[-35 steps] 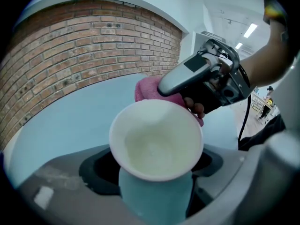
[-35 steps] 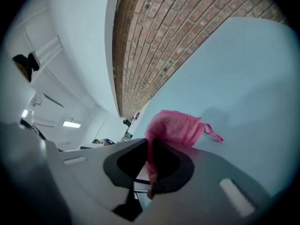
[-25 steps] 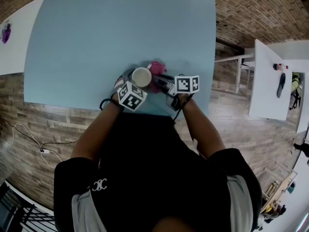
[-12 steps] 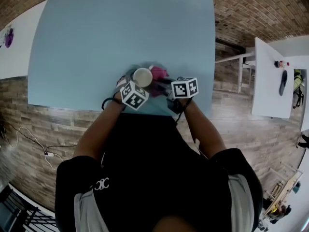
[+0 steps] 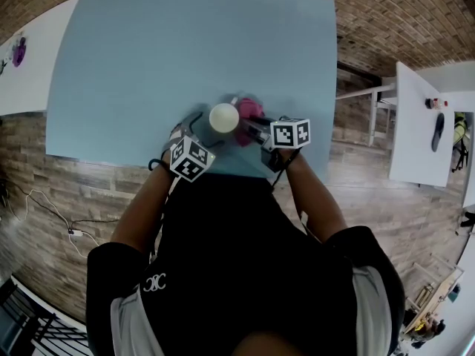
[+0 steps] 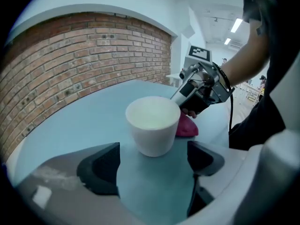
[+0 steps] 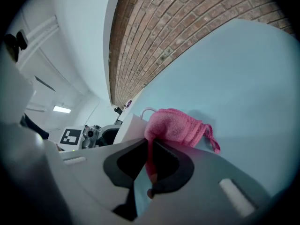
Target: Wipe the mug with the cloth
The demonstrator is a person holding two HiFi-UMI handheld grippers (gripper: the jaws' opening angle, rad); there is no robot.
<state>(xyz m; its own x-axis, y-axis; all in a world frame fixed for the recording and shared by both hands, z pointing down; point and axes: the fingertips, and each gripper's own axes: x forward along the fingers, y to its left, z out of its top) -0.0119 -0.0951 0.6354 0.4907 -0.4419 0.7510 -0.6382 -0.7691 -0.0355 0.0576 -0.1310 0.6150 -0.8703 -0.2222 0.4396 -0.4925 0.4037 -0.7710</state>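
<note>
My left gripper (image 6: pixel 152 165) is level, jaws wide apart and empty, just short of the white mug (image 6: pixel 153 125). My right gripper (image 7: pixel 147 165) angles in, clamping the pink cloth (image 7: pixel 176 128) beside it.

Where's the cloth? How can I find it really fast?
Look at the big light blue table, near the edge closest to the person. Right beside the white mug is the cloth, pinched in the right gripper. It is the only fluffy pink thing on the table.
</note>
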